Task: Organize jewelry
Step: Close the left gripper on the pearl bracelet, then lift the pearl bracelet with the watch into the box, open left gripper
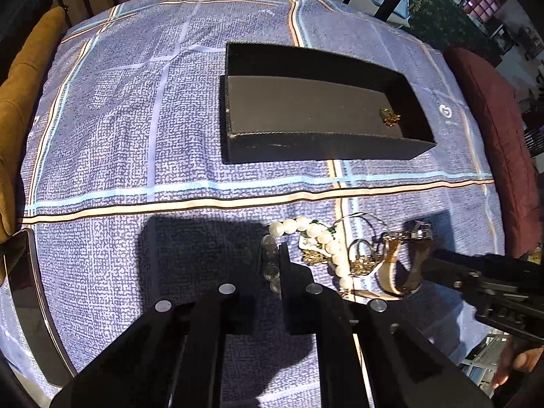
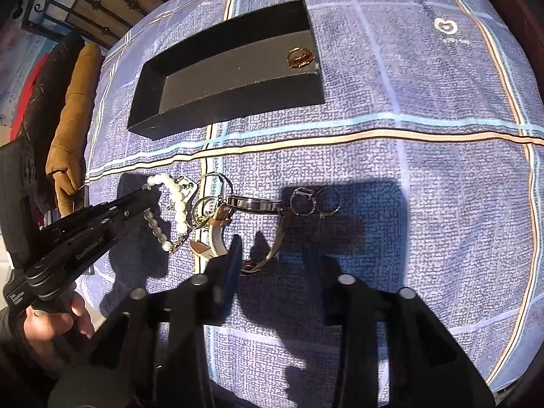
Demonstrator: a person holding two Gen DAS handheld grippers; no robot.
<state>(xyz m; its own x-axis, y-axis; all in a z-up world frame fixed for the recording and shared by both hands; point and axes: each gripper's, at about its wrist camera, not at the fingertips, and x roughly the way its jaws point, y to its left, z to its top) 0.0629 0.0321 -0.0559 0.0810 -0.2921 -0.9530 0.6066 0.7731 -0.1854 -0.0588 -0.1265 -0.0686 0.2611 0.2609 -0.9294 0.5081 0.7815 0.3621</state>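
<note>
The left gripper [image 1: 268, 272] is clamped on the clear-bead side of a bead bracelet [image 1: 289, 227]. The right gripper [image 2: 275, 251] stands narrowly apart around the strap of a watch [image 2: 253, 203]; whether its pads press cannot be told. Two silver rings [image 2: 328, 200] lie just ahead of it. Well beyond both, on the plaid cloth [image 2: 408, 119], a black box [image 2: 238, 98] holds a gold ring [image 2: 301, 57].

Cloth [image 1: 142, 129]: blue-violet weave, crossed by pale blue, tan and black stripes
Box [image 1: 306, 144]: black, grey floor
Ring in box [image 1: 390, 116]: gold
Beads [image 1: 326, 241]: white (several clear)
Watch [image 2: 253, 203]: silver case, tan strap
Cushions: mustard [image 1: 23, 102]; maroon [image 1: 503, 136]
</note>
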